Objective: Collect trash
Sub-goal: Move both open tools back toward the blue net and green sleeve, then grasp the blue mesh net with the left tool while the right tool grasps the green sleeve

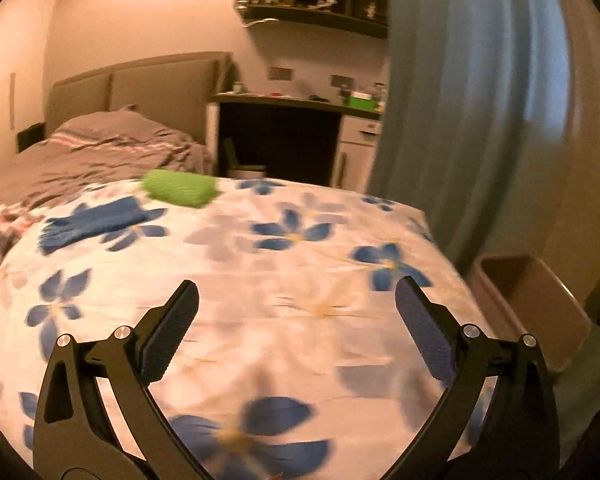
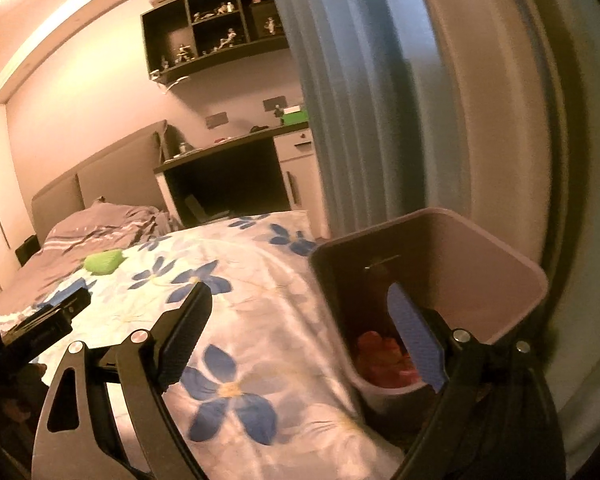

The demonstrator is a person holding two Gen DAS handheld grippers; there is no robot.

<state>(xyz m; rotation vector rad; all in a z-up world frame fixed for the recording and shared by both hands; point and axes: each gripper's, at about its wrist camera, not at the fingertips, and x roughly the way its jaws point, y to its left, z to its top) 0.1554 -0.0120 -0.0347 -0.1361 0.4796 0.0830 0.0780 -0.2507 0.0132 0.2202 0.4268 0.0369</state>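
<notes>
A green crumpled item (image 1: 179, 191) lies at the far side of the floral bedspread (image 1: 284, 264); it also shows in the right wrist view (image 2: 104, 262). A blue cloth-like item (image 1: 96, 222) lies near it to the left. My left gripper (image 1: 296, 312) is open and empty above the bedspread. My right gripper (image 2: 300, 312) is open and empty at the bed's right edge, over the rim of a pink bin (image 2: 496, 280). Something red (image 2: 384, 356) lies in the bin's bottom. The bin also shows in the left wrist view (image 1: 540, 312).
A blue curtain (image 1: 472, 100) hangs right of the bed, behind the bin. A striped grey duvet (image 1: 80, 156) and headboard lie beyond. A dark desk (image 1: 284, 136) with clutter stands at the back. The left gripper's body (image 2: 40, 328) shows at the right view's left edge.
</notes>
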